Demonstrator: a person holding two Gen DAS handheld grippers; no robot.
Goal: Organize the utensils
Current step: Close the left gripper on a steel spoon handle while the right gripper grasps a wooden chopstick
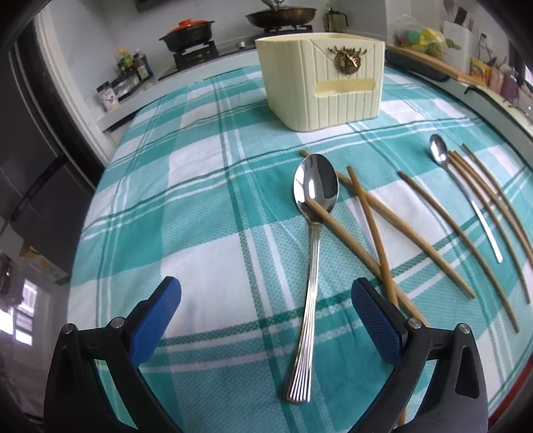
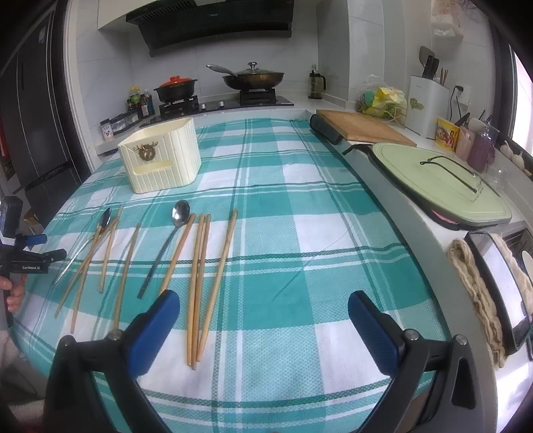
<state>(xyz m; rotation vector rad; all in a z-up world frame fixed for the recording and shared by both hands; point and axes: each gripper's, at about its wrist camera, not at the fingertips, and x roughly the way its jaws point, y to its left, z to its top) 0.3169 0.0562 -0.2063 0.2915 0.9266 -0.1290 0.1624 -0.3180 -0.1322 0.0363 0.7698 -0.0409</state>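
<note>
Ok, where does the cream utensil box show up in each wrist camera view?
Left wrist: cream box top centre, beyond the big spoon.
Right wrist: cream box upper left, behind the chopsticks.
Shared landmark: the black pot with the red lid.

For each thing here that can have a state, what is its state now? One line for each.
Left gripper: open, holds nothing.
Right gripper: open, holds nothing.
Large ribbed-handle steel spoon: flat on the cloth, bowl up, lying across a chopstick.
Slim steel spoon: flat on the cloth, untouched.
Cream ribbed plastic holder: upright; inside not visible.
Wooden chopsticks: loose on the cloth, none in the holder.
</note>
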